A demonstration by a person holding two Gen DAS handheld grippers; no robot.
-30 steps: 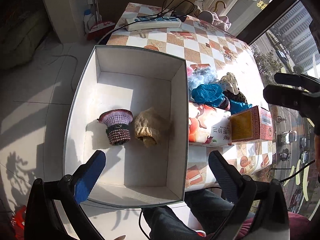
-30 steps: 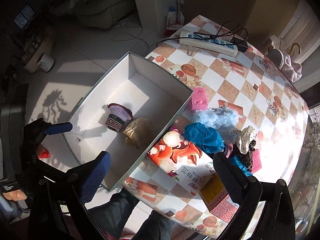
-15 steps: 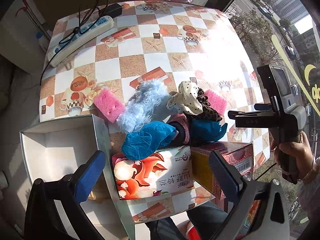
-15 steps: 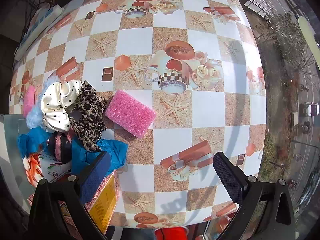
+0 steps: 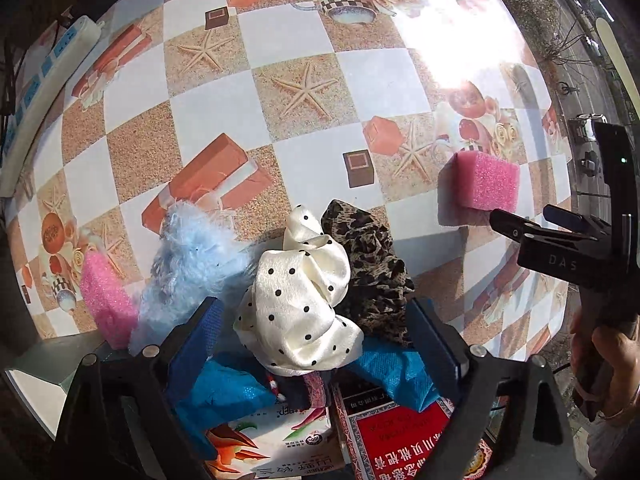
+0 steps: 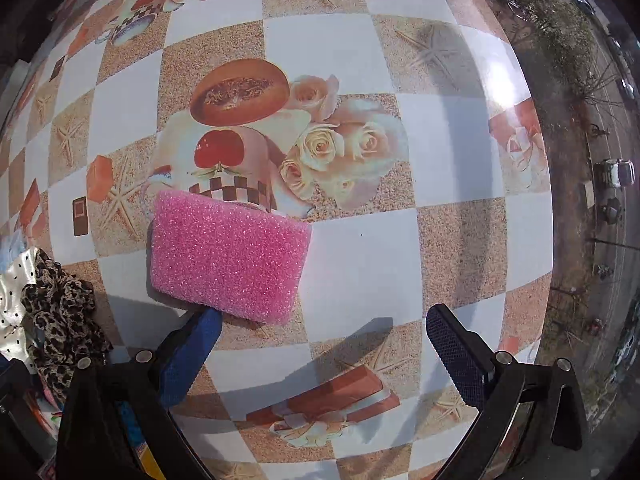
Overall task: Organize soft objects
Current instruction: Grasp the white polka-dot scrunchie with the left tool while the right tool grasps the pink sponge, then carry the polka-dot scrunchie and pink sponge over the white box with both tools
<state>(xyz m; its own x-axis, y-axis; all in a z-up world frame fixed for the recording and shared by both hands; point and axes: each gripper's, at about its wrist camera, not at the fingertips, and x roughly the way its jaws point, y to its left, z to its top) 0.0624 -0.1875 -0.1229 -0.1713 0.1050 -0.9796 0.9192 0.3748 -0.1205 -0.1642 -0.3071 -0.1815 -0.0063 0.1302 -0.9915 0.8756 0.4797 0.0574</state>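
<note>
The right gripper [image 6: 322,344] stands wide open and empty just short of a pink sponge [image 6: 228,256] that lies flat on the checked tablecloth [image 6: 360,264]. In the right wrist view the sponge sits left of centre, ahead of the gripper and off toward its left finger, whose blue pad [image 6: 192,354] nearly meets the sponge's near edge; the right finger stands well clear. The sponge's long axis runs across the frame, tilted slightly down to the right, so I judge the gripper must shift left and forward to straddle it. The sponge is a rectangular block with a coarse, glittery foam surface and crisp corners, likely to squash under a grip. In the left wrist view the same sponge appears at the right edge, with the right gripper beside it, so the right hand is clearly the nearer. The left gripper [image 5: 312,332] is also open, hovering over a white polka-dot scrunchie [image 5: 300,304] in the lower centre, with a leopard-print one [image 5: 368,272] touching its right side.
</note>
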